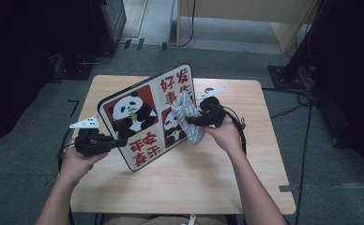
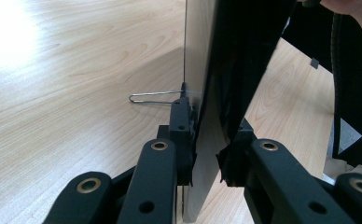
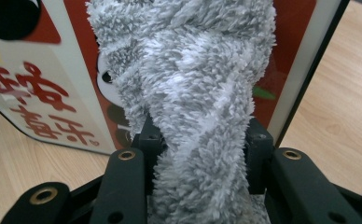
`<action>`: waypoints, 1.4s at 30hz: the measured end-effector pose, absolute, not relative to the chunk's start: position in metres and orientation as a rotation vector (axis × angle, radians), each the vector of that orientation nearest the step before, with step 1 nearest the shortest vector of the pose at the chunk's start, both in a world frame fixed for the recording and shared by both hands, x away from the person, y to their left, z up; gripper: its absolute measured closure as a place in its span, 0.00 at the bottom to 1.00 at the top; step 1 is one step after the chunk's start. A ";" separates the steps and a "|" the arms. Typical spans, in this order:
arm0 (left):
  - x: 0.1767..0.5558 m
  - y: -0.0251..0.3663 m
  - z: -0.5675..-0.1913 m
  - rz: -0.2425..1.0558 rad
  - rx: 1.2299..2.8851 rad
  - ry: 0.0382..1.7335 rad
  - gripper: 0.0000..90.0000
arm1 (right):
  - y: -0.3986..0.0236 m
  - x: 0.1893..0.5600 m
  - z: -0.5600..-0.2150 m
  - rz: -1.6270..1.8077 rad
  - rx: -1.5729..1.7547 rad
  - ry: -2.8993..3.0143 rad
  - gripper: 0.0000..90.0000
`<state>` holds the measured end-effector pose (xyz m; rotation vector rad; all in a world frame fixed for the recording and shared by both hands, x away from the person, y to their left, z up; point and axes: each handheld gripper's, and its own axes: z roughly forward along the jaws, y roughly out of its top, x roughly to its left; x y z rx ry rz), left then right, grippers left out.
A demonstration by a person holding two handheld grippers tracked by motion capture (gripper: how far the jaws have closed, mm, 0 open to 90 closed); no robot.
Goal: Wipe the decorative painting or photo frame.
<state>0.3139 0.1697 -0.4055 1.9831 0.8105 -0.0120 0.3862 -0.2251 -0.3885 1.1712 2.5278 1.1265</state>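
Clamped in the right gripper [image 3: 200,144], the fluffy grey cloth [image 3: 193,93] could push the panda board [image 1: 145,115] loose from the left gripper's [image 2: 207,154] edge pinch.

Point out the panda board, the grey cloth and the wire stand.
panda board [image 1: 128,112], high view, left panda panel.
grey cloth [image 3: 202,107], right gripper view, mid fluffy fold.
wire stand [image 2: 151,97], left gripper view, wire loop behind board.

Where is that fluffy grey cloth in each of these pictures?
High view: the cloth is right of centre, against the panda board, in the right claw.
Left gripper view: I cannot make it out; the board stands edge-on.
Right gripper view: cloth is central, between the jaws.
Shared landmark: the board.
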 end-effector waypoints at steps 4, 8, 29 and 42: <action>0.314 0.169 -0.405 -0.013 1.985 0.807 0.88 | -0.225 0.383 -0.397 1.091 1.165 2.536 0.69; 0.314 0.169 -0.405 -0.018 1.986 0.804 0.88 | -0.225 0.381 -0.406 1.075 1.165 2.548 0.69; 0.312 0.167 -0.405 -0.012 2.000 0.790 0.87 | -0.226 0.375 -0.454 1.042 1.174 2.591 0.68; 0.312 0.166 -0.405 -0.008 2.000 0.793 0.88 | -0.226 0.374 -0.463 0.982 1.202 2.645 0.68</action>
